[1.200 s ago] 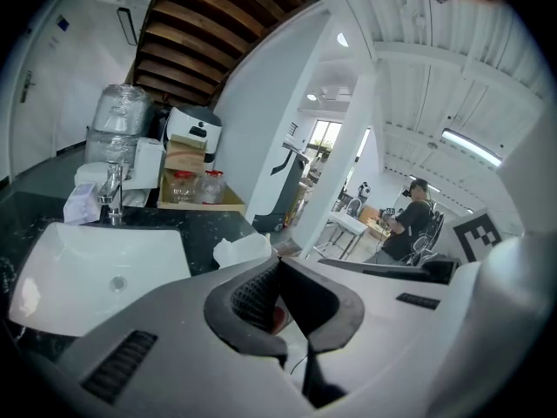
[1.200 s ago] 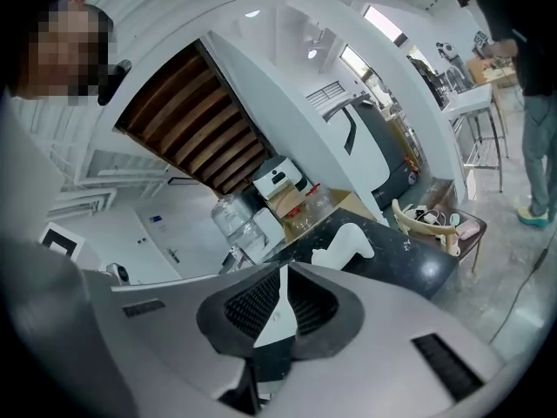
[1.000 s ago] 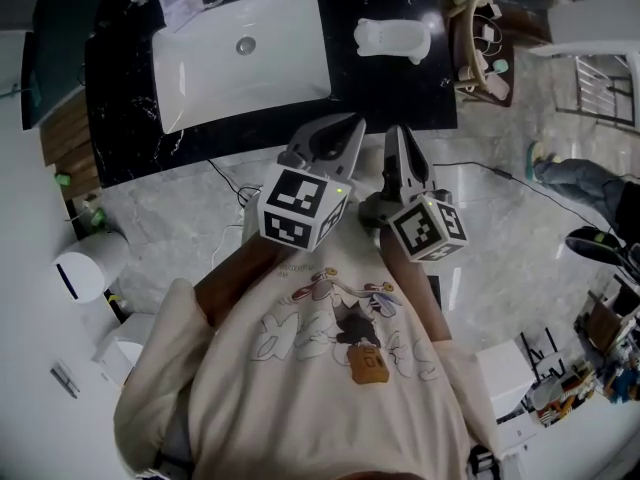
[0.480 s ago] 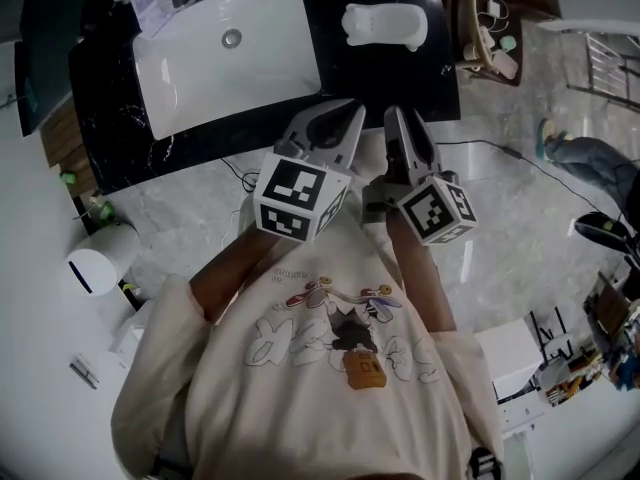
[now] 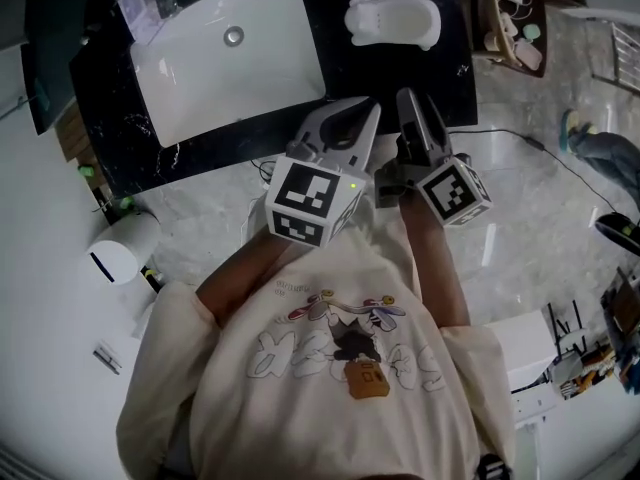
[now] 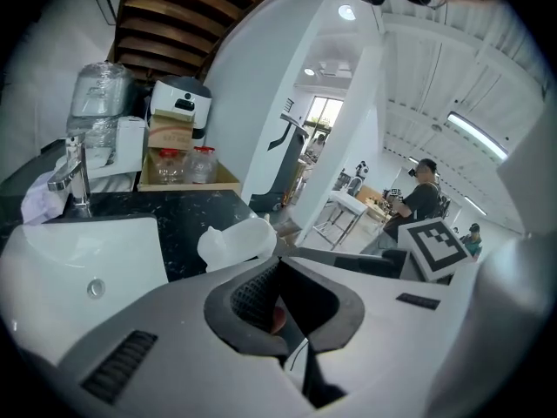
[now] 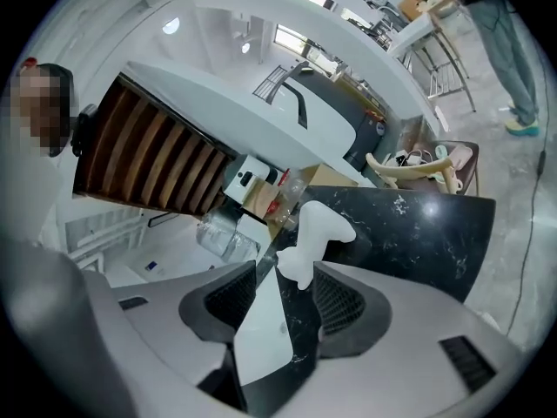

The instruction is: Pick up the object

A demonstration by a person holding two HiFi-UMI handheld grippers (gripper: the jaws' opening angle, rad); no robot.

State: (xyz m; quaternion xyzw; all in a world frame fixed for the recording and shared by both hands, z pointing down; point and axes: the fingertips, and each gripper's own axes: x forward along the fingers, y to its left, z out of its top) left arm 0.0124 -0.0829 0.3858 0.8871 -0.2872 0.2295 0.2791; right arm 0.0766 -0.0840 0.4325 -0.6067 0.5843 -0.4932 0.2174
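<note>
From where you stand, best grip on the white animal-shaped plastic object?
Probably the middle of the white animal-shaped plastic object, pinched across its short width, coming from the near edge of the black marble counter: it lies lengthwise along that edge.

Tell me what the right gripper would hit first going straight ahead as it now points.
Probably the white bear-shaped object on the black counter; depth is unclear. The right gripper, its jaws just opening and empty, frames it.
</note>
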